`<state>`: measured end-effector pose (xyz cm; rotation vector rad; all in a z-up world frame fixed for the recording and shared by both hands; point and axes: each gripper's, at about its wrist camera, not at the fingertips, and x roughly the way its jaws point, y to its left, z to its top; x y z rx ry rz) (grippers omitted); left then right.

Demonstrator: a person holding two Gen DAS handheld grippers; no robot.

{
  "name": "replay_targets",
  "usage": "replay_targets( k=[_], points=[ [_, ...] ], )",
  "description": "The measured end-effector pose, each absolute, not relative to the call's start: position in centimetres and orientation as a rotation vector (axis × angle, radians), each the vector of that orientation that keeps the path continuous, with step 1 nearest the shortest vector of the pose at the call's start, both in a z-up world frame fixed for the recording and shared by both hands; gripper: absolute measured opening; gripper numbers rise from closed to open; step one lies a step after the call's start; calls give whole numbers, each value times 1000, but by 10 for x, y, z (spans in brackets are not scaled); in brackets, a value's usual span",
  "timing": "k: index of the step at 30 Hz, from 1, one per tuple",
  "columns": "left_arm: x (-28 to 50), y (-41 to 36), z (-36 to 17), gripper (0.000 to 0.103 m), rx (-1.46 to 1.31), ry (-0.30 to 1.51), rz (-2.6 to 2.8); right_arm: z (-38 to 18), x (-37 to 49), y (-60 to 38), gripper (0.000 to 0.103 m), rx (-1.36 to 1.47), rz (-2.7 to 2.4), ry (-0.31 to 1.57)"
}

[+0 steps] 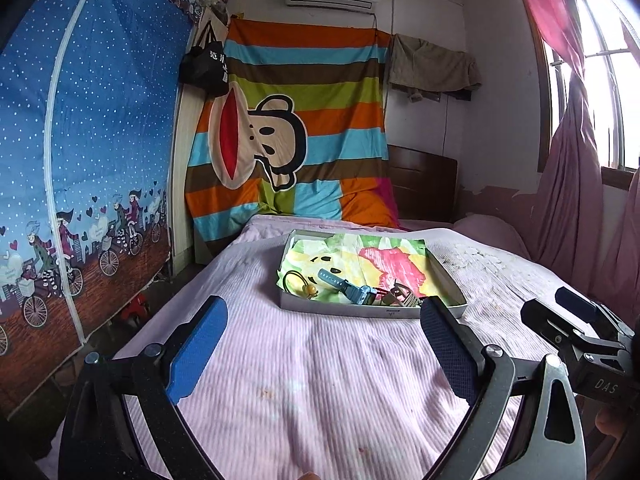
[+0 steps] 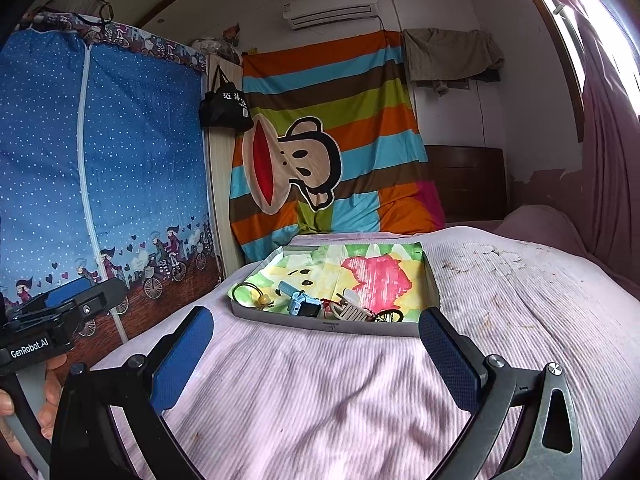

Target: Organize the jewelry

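Pink bedding covers the bed [image 1: 280, 360] in front of you, and a shallow box [image 1: 352, 307] lined with a bright cloth sits on it as the one landmark, keeping the small pieces together.

At the box's left end lies a hair tie [image 1: 298, 280] with a yellow bead. Right of it is a blue watch [image 1: 352, 286], then a pale hair clip [image 2: 352, 309], all crowded against the near wall.

Your left gripper [image 1: 320, 344] hangs with jaws spread wide and empty, short of the box. Your right gripper [image 2: 316, 354] is likewise wide apart, holding nothing, the box's near wall just beyond its tips.
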<state>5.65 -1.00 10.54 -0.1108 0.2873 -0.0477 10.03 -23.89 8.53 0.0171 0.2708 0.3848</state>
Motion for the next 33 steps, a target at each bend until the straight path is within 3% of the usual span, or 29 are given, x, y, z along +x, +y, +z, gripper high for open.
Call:
replay_targets(
  k=[33],
  points=[
    [-18, 1, 34, 95, -36, 295, -32, 26, 20, -234, 103, 9, 303, 343]
  ],
)
